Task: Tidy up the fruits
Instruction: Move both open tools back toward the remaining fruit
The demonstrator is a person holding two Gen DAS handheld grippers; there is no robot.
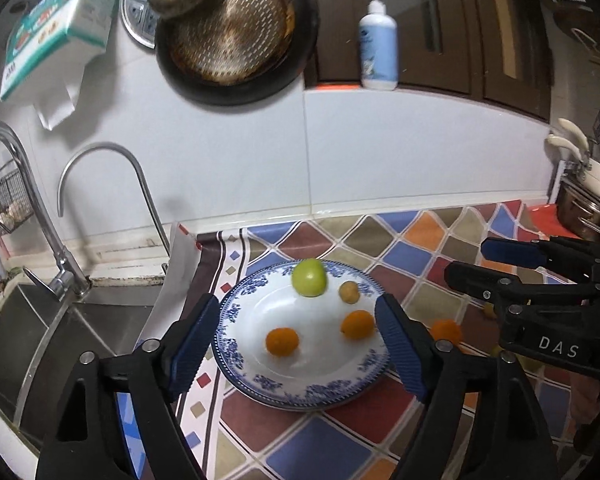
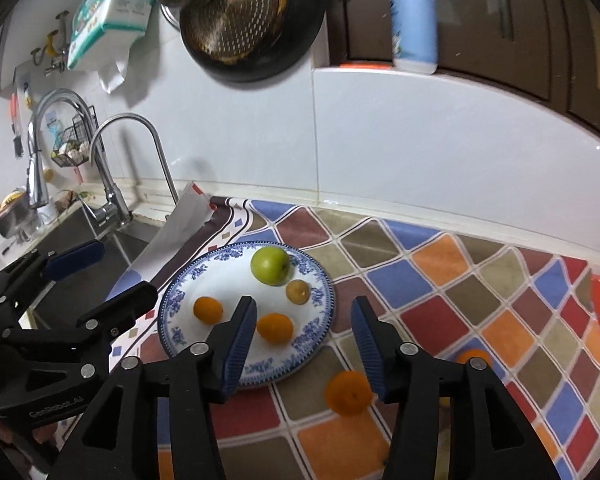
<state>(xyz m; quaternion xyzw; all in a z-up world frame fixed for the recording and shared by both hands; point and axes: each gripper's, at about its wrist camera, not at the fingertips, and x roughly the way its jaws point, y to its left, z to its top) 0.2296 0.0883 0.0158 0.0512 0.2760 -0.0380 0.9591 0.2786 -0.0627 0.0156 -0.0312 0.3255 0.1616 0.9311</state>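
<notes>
Blue-patterned china, the plate (image 1: pixel 236 376) sat between the left gripper's (image 1: pixel 298 344) spread, empty jaws, already carrying a green apple (image 1: pixel 309 278), two oranges and a small yellowish fruit. From the right wrist, the right gripper (image 2: pixel 304 344) hung equally wide and empty above a loose orange (image 2: pixel 348 393) on the checked cloth (image 2: pixel 480 300) beside the plate; collecting looked midway, and next it needed lowering around that orange.

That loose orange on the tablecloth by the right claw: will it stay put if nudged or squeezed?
The orange looks round and sits on flat tablecloth, so a nudge would likely roll it. Its skin looks smooth, so the right claw, now open, should probably close centred or it may slip out.
</notes>
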